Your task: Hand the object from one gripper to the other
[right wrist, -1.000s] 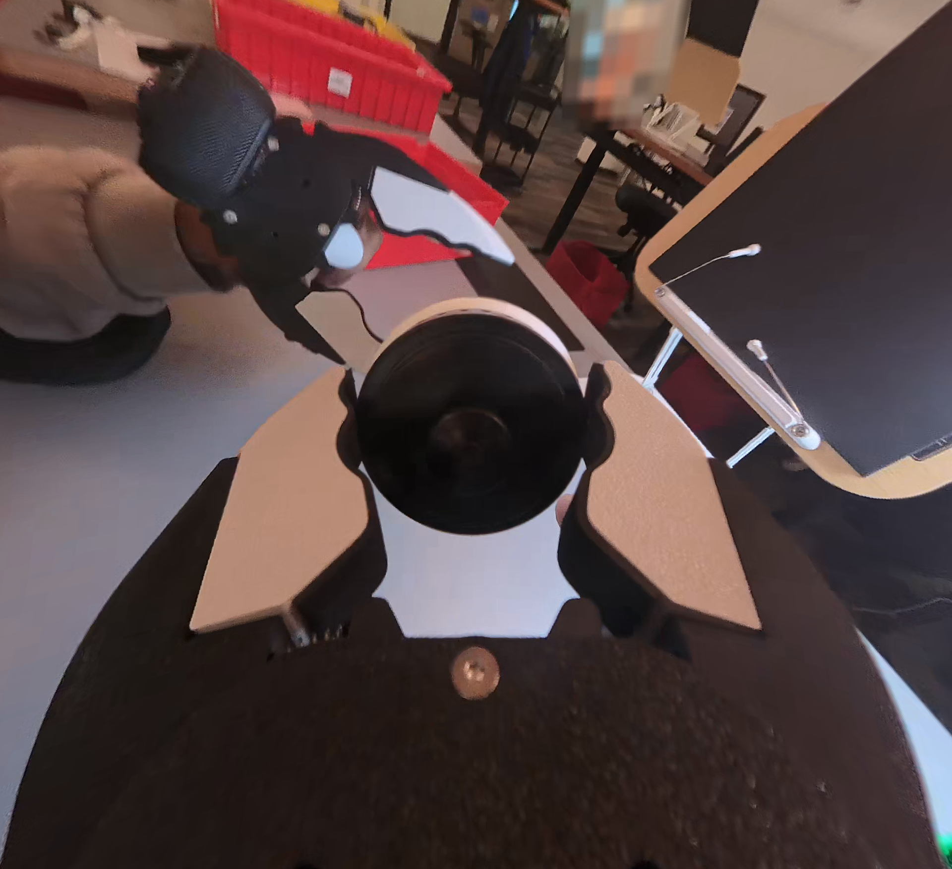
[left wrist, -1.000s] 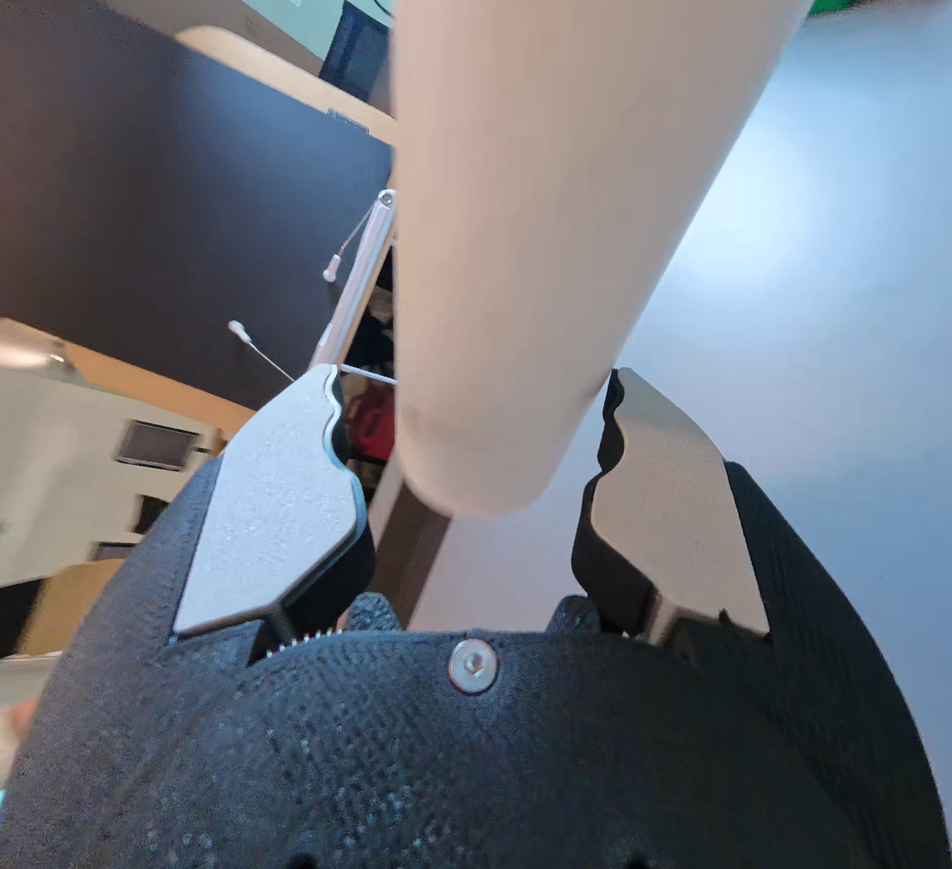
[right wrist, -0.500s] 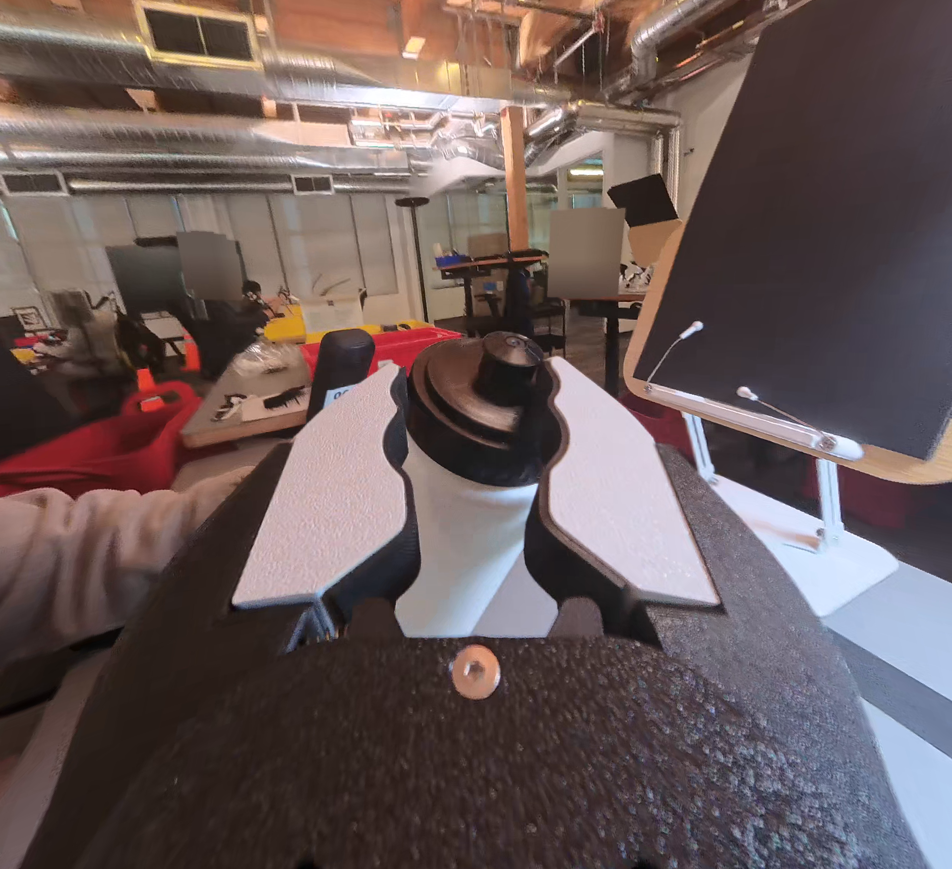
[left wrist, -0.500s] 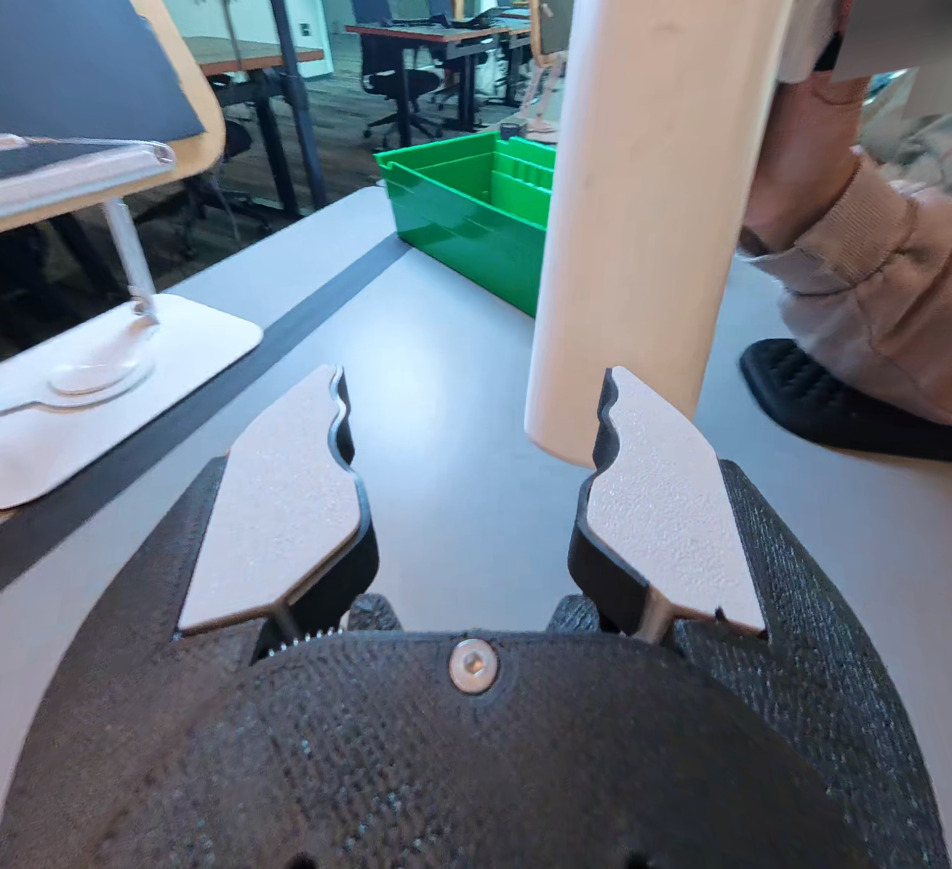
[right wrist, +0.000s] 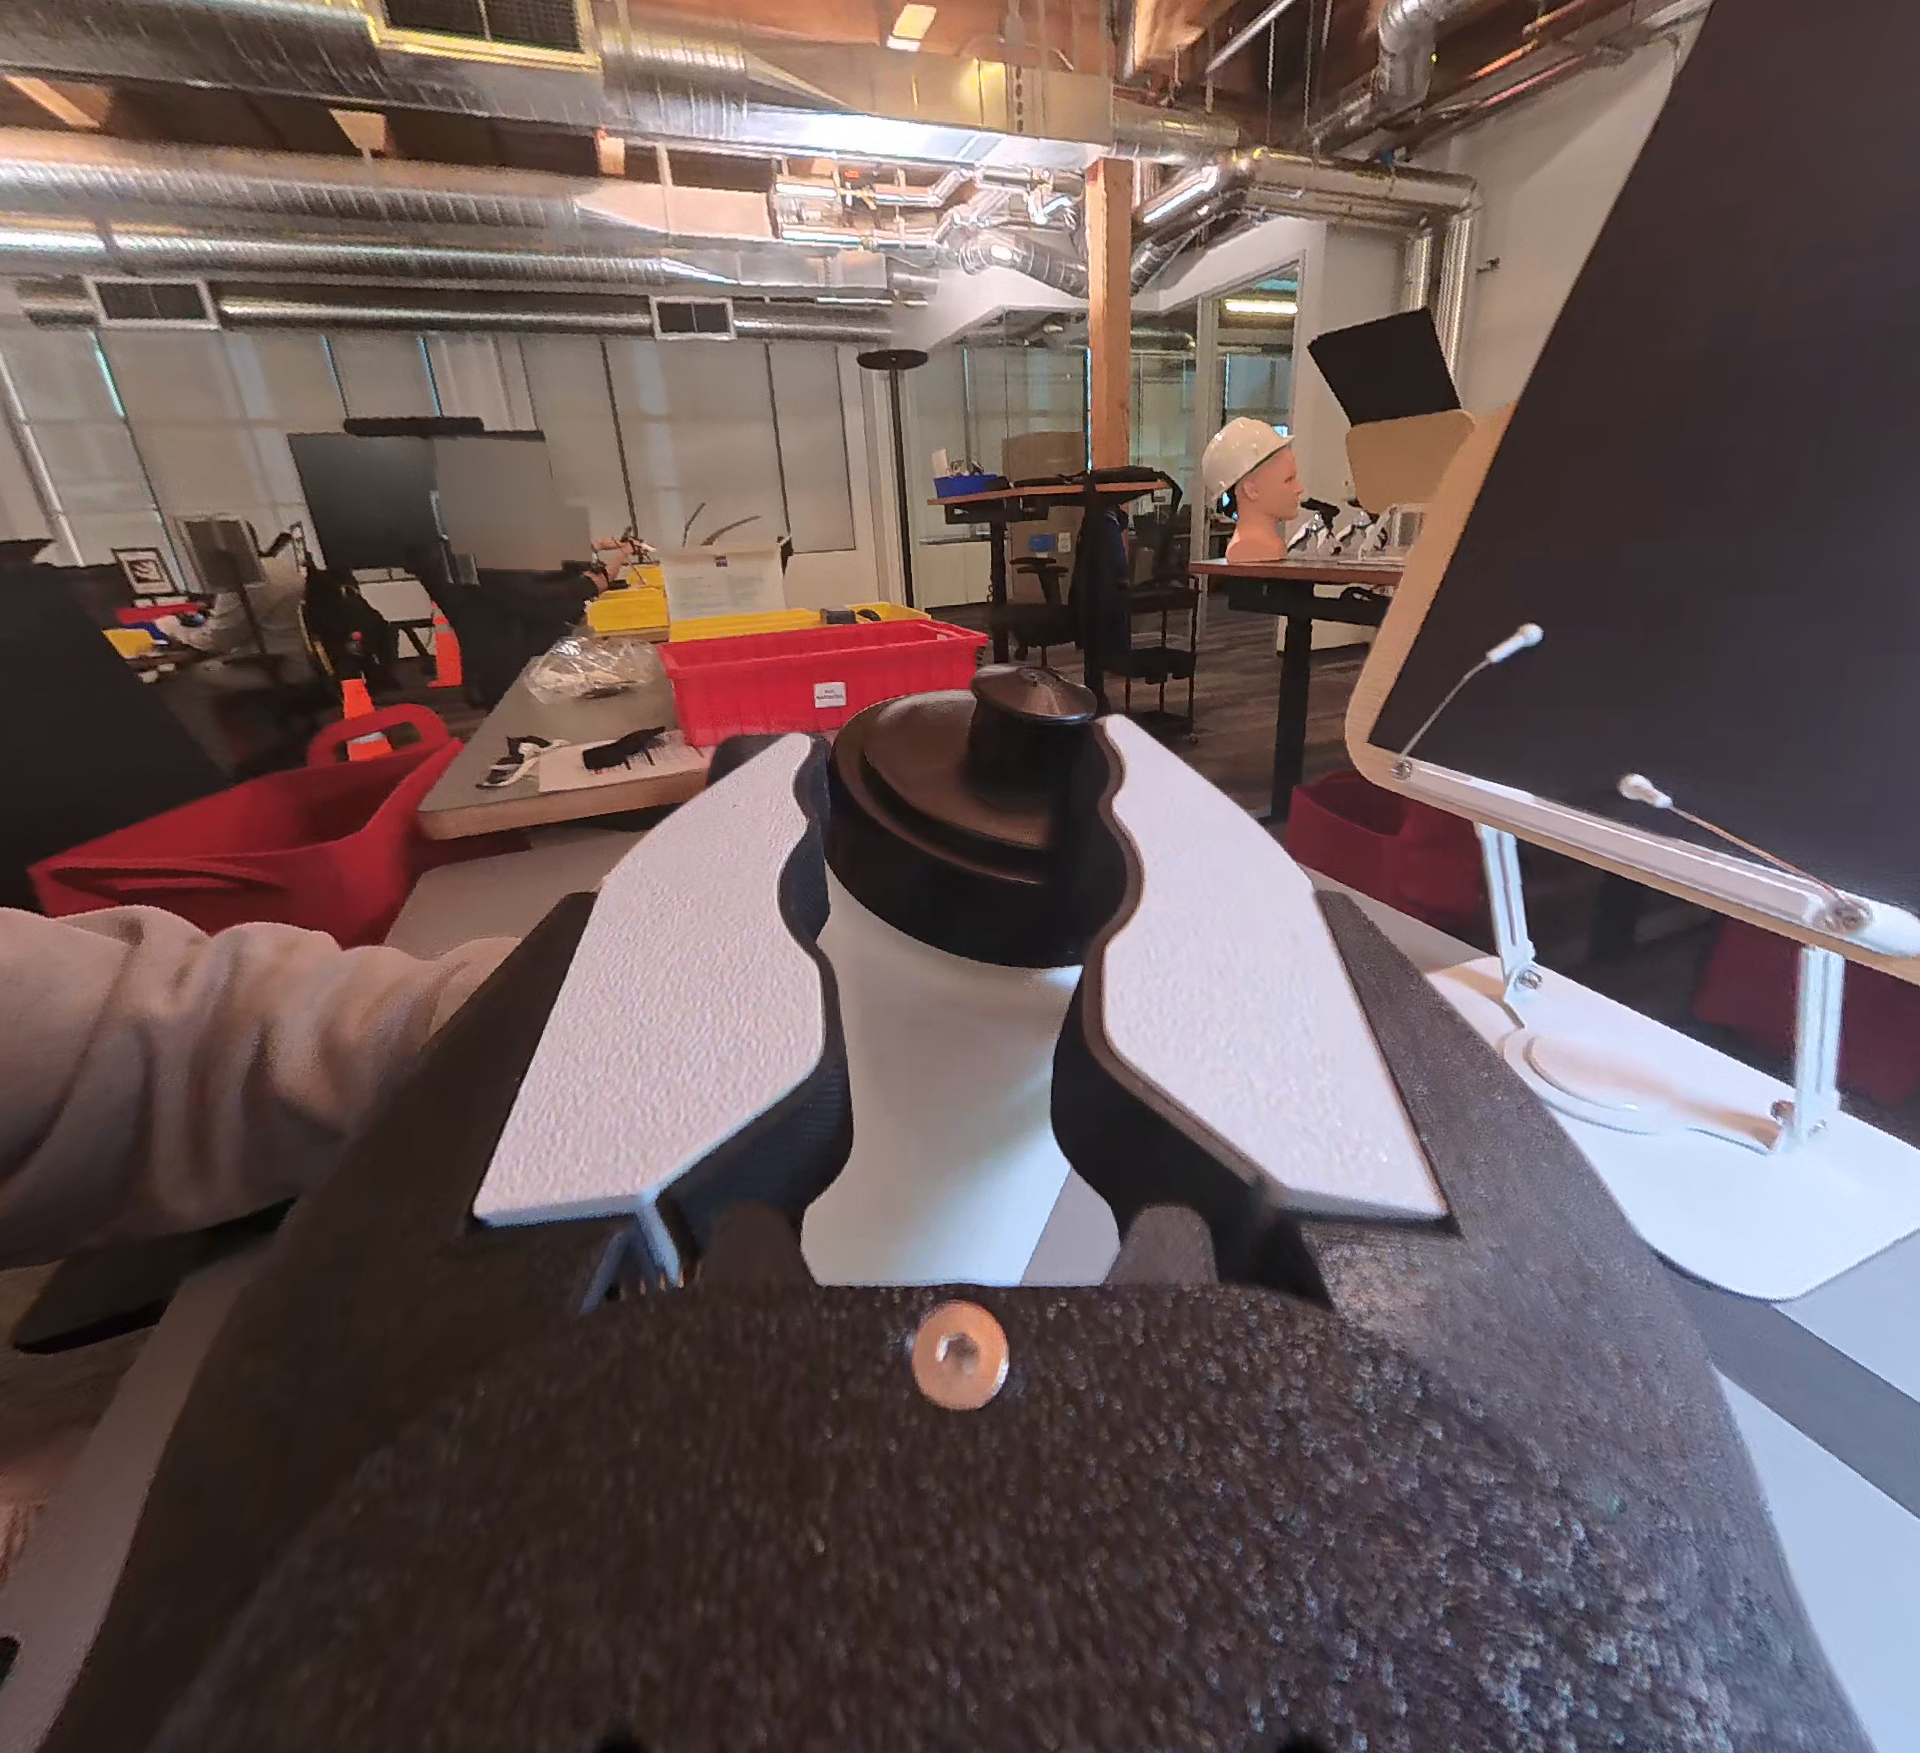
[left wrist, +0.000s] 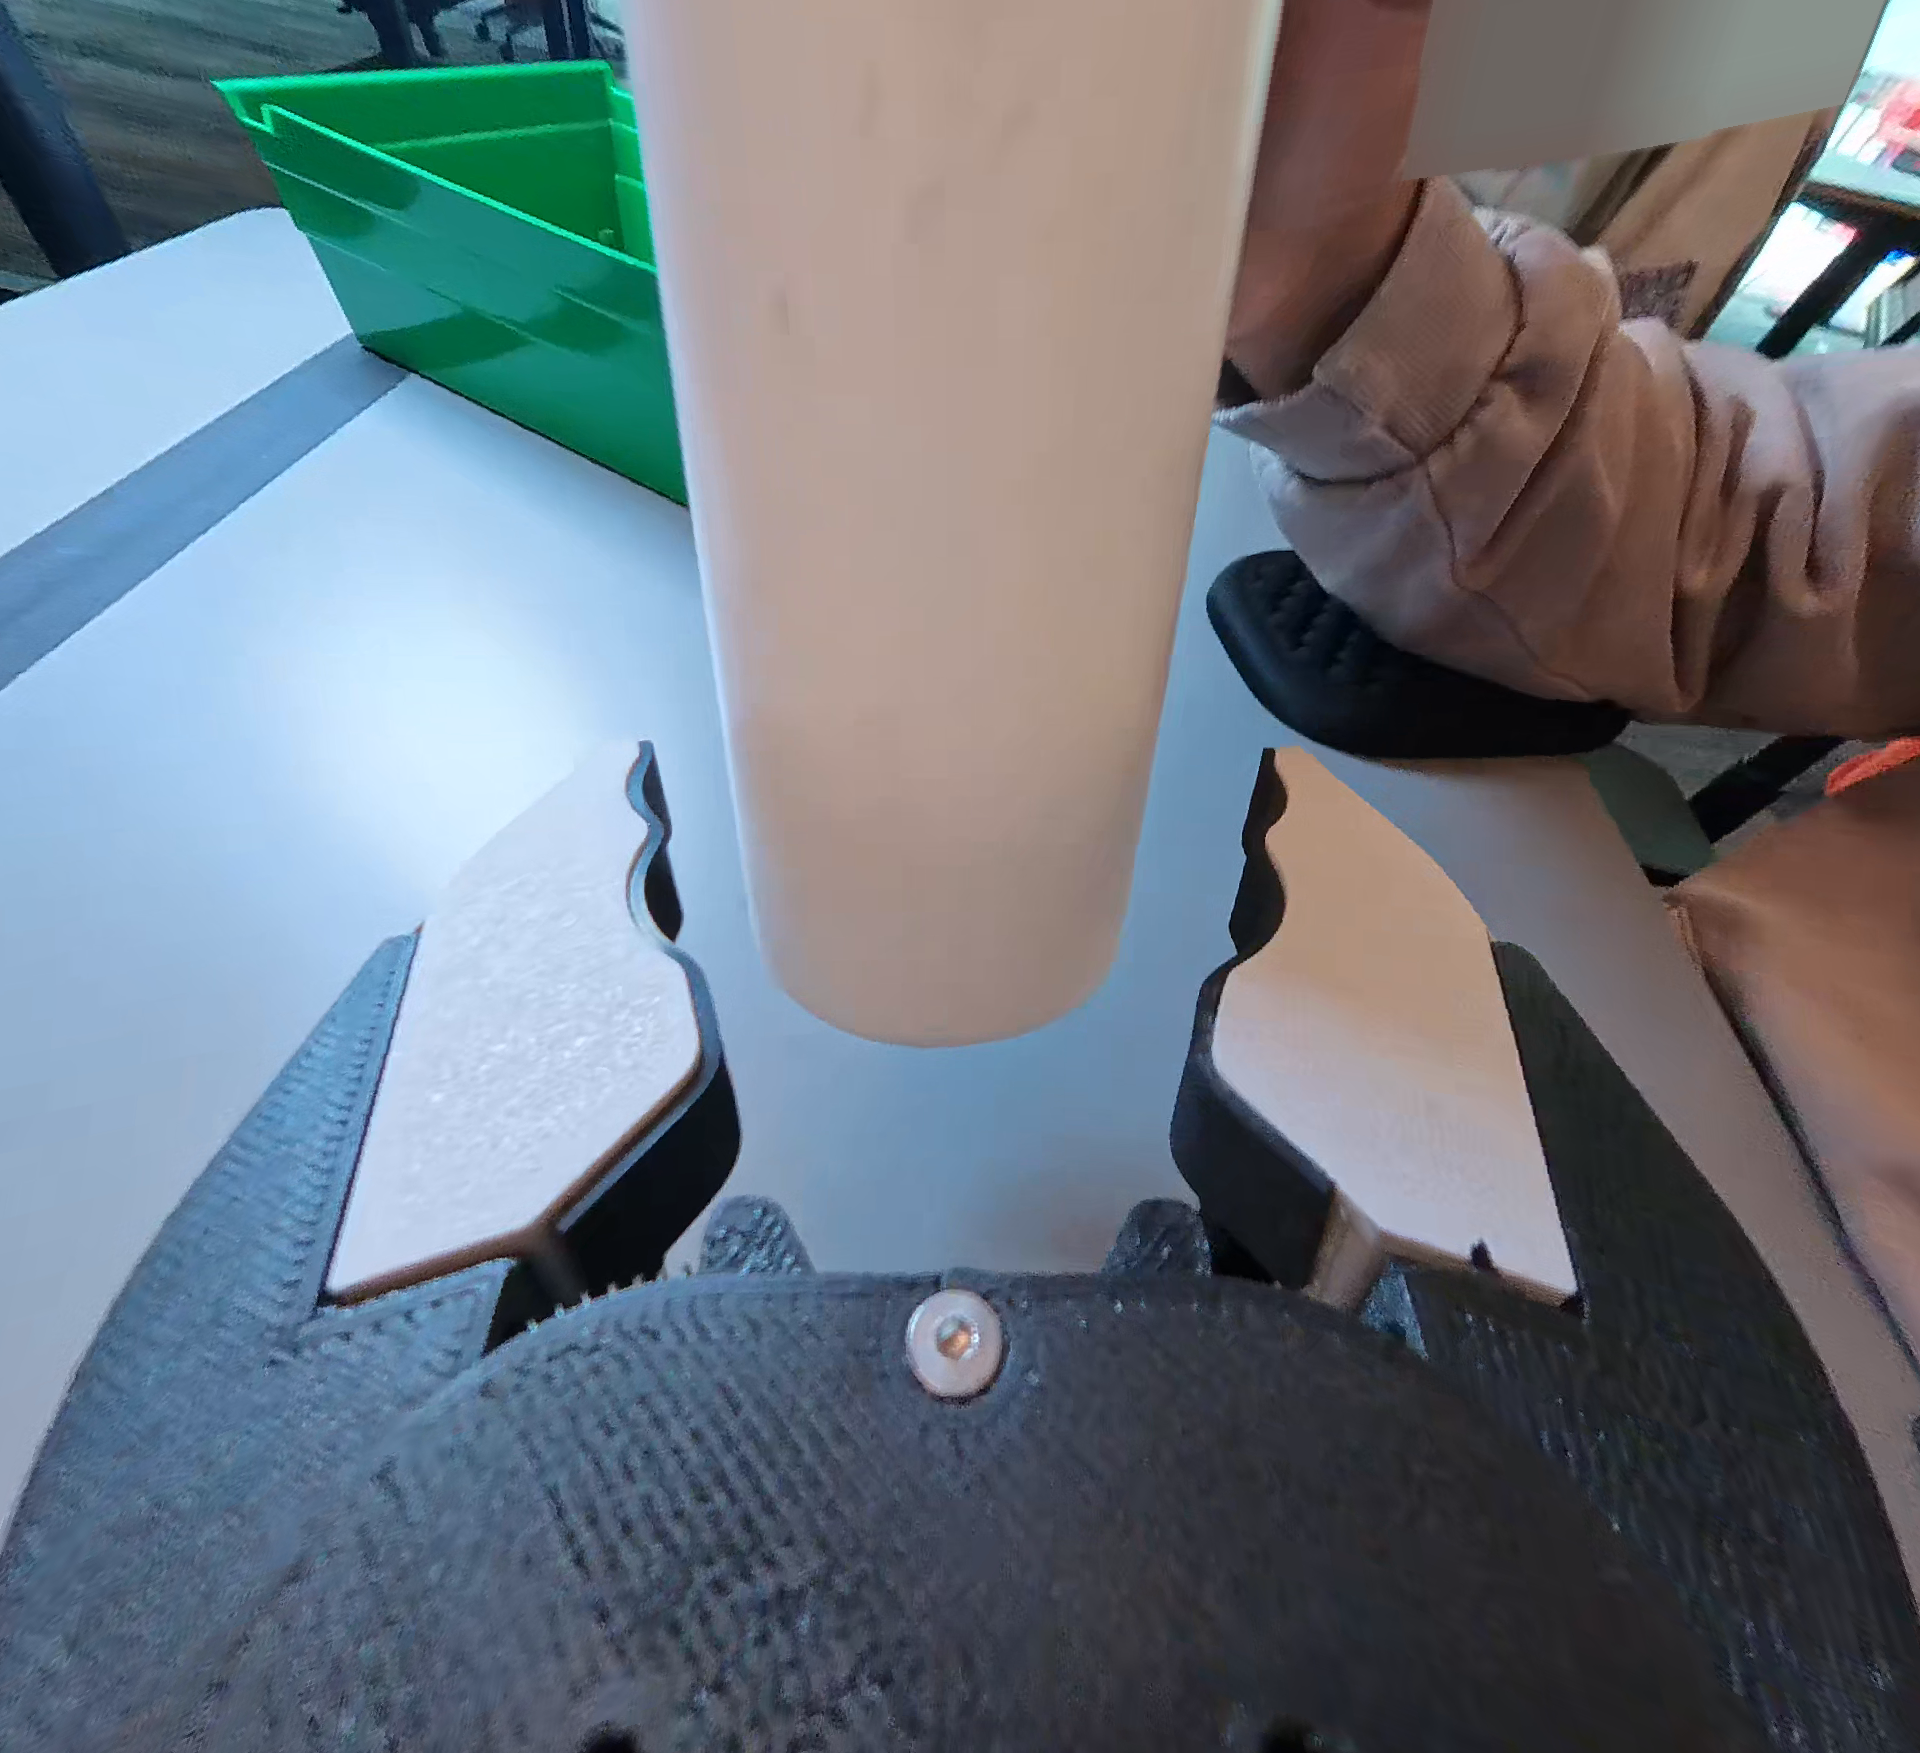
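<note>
- Bottle [right wrist: 935,1059]: white body, black cap w/ spout; upright, off the table [left wrist: 312,664], held at the neck just under the cap
- R gripper [right wrist: 961,820]: mine, clamped on the bottle neck, fingers tight each side; same grip as 0.5 s ago
- L gripper [left wrist: 956,862]: mine, spread wide, nothing in it; bottle base [left wrist: 935,456] now sits centred between the fingers [left wrist: 551,1038], gap showing on both sides, no touch that I can see
- Change: 0.5 s ago the base was off toward the L gripper's right finger; now lined up mid-gap and deeper in
- Meaning, my guess: receiving side is placed, next is closing L on the lower body, then letting go w/ R
- Risk: smooth round wall, may slip if R lets go early
- Green bin [left wrist: 468,249]: on table behind bottle, not involved
- Sleeve [left wrist: 1558,508]: beige, at right
</note>
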### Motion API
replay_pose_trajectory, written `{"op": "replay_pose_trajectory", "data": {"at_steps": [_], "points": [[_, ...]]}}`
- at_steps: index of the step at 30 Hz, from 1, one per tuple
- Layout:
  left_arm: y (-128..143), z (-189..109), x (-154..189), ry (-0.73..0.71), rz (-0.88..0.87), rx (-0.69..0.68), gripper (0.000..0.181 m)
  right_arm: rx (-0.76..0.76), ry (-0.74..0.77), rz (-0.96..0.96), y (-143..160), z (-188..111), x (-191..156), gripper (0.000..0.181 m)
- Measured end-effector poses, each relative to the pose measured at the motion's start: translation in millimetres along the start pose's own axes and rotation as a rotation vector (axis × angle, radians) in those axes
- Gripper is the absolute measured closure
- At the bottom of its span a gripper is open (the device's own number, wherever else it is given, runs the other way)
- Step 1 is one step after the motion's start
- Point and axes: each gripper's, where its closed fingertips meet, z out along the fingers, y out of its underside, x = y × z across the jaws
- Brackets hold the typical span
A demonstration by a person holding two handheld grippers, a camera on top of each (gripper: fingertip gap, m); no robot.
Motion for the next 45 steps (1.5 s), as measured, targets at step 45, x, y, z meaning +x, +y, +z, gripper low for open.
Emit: {"op": "replay_pose_trajectory", "data": {"at_steps": [45], "points": [[-38,-94,-61,-0.809,1.181,-0.491,0.078,-1.025,0.048,-0.673,102,-25,-21,0.094]]}}
